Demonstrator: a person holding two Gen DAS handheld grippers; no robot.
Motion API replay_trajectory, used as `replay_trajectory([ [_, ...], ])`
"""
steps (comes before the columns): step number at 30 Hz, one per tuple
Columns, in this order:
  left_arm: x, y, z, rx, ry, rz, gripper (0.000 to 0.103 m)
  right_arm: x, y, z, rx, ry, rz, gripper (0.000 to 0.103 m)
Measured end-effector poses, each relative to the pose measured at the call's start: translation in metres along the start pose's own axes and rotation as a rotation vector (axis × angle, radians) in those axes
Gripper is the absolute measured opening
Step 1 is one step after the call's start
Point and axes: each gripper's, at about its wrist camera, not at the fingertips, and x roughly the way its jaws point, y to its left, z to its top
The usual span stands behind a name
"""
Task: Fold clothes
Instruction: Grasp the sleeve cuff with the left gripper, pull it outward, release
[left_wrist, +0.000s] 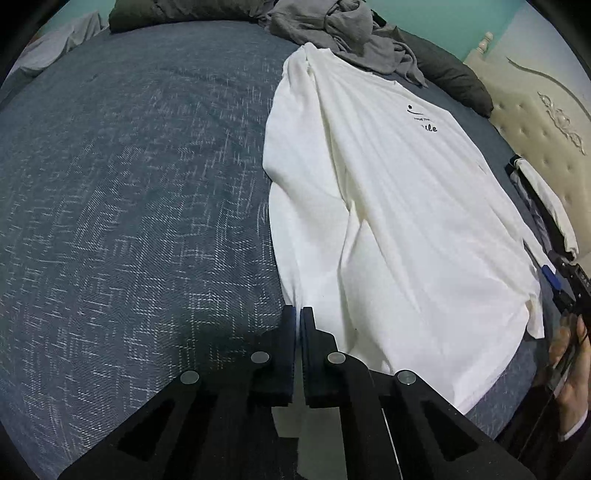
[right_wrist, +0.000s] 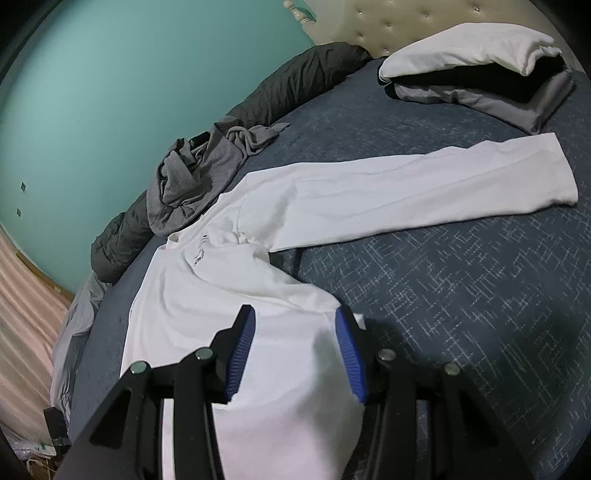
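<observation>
A white long-sleeved shirt (left_wrist: 399, 206) with a small black print lies face up on the dark blue bedspread (left_wrist: 129, 192). In the left wrist view one sleeve is folded in over the body. My left gripper (left_wrist: 298, 314) is shut at the shirt's near left hem edge, and white cloth runs into the slit between its fingers. In the right wrist view the shirt (right_wrist: 229, 288) has its other sleeve (right_wrist: 424, 192) stretched out to the right. My right gripper (right_wrist: 295, 332) stands open over the near hem corner, with cloth lying between its blue pads (right_wrist: 242, 350).
A crumpled grey garment (right_wrist: 195, 177) lies beyond the shirt's collar, against a dark rolled quilt (right_wrist: 295, 85). A folded stack (right_wrist: 480, 70), white on grey, sits by the cream headboard (left_wrist: 535, 122). A person's hand (left_wrist: 570, 373) shows at the right edge of the left wrist view.
</observation>
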Motion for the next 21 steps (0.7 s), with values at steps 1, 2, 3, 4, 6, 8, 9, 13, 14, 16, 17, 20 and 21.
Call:
replay_trajectory([
  [1, -0.002, 0.001, 0.002, 0.002, -0.005, -0.002, 0.002, -0.001, 0.0, 0.0, 0.003, -0.005, -0.004, 0.046],
  [2, -0.007, 0.001, 0.004, 0.007, -0.013, 0.0, 0.002, -0.002, -0.001, 0.001, 0.007, -0.013, -0.008, 0.046],
  [3, -0.013, 0.002, 0.006, 0.012, -0.022, 0.004, 0.002, -0.003, -0.001, 0.001, 0.011, -0.021, -0.011, 0.046],
  [4, -0.019, 0.002, 0.009, 0.017, -0.032, 0.007, 0.002, -0.003, -0.001, 0.002, 0.013, -0.022, -0.01, 0.046],
  [6, -0.036, 0.005, 0.017, 0.027, -0.056, 0.025, 0.002, -0.001, 0.0, 0.003, 0.015, -0.021, -0.005, 0.046],
  [8, -0.05, 0.009, 0.026, 0.025, -0.075, 0.04, 0.002, 0.0, 0.002, 0.004, 0.014, -0.019, 0.002, 0.046],
  [9, -0.057, 0.011, 0.031, 0.023, -0.085, 0.048, 0.002, 0.0, 0.003, 0.004, 0.014, -0.019, 0.006, 0.046],
  [13, -0.089, 0.028, 0.047, 0.01, -0.129, 0.102, 0.002, 0.001, 0.005, 0.006, 0.016, -0.02, 0.02, 0.046],
  [14, -0.097, 0.034, 0.051, 0.004, -0.139, 0.116, 0.002, 0.001, 0.005, 0.006, 0.019, -0.02, 0.021, 0.046],
  [16, -0.11, 0.046, 0.062, -0.01, -0.156, 0.148, 0.002, 0.001, 0.004, 0.006, 0.024, -0.017, 0.021, 0.046],
  [17, -0.114, 0.053, 0.067, -0.014, -0.161, 0.165, 0.002, 0.002, 0.003, 0.006, 0.027, -0.015, 0.021, 0.046],
  [20, -0.126, 0.072, 0.084, -0.023, -0.168, 0.217, 0.002, 0.002, 0.001, 0.006, 0.036, -0.016, 0.017, 0.046],
  [21, -0.13, 0.078, 0.09, -0.026, -0.17, 0.234, 0.002, 0.002, 0.001, 0.007, 0.036, -0.017, 0.017, 0.046],
])
